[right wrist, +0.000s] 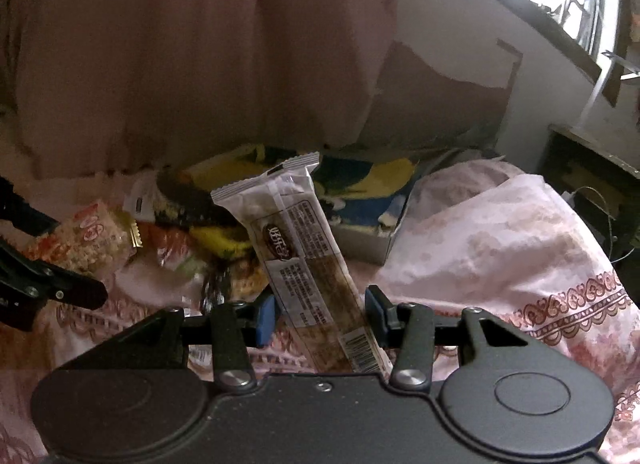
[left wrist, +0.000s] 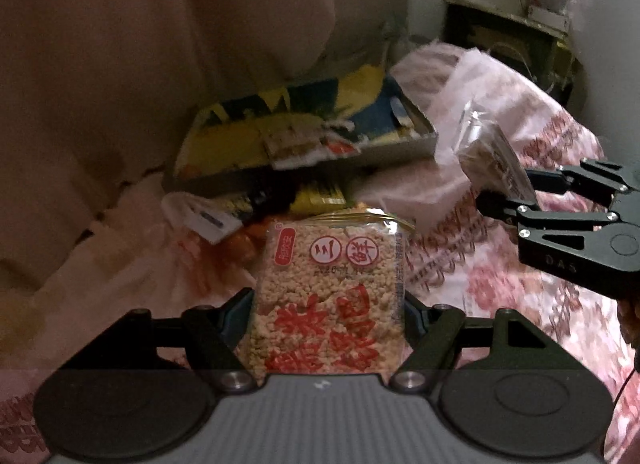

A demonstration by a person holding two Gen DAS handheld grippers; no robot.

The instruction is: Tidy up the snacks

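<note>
My left gripper [left wrist: 330, 314] is shut on a square clear packet of puffed rice cake [left wrist: 332, 284] with red characters, held upright by its sides above the bed. At the right of the left wrist view my right gripper [left wrist: 510, 189] grips a long bar in a clear wrapper [left wrist: 488, 155]. The right wrist view shows that bar [right wrist: 296, 240] slanting up to the left between the blue pads [right wrist: 266, 316] of the right gripper [right wrist: 320, 316], which is shut on its lower end. At that view's left edge the left gripper [right wrist: 52, 260] carries the rice cake [right wrist: 92, 240].
A shallow grey box [left wrist: 360, 155] printed yellow and blue inside lies behind, holding a few packets; its wall [right wrist: 360, 242] shows on the right too. A loose pile of snack packets [left wrist: 248, 215] lies before it on the pink floral bedsheet [left wrist: 500, 284]. A pink curtain [right wrist: 180, 63] hangs behind, a dark cabinet [left wrist: 504, 39] stands far right.
</note>
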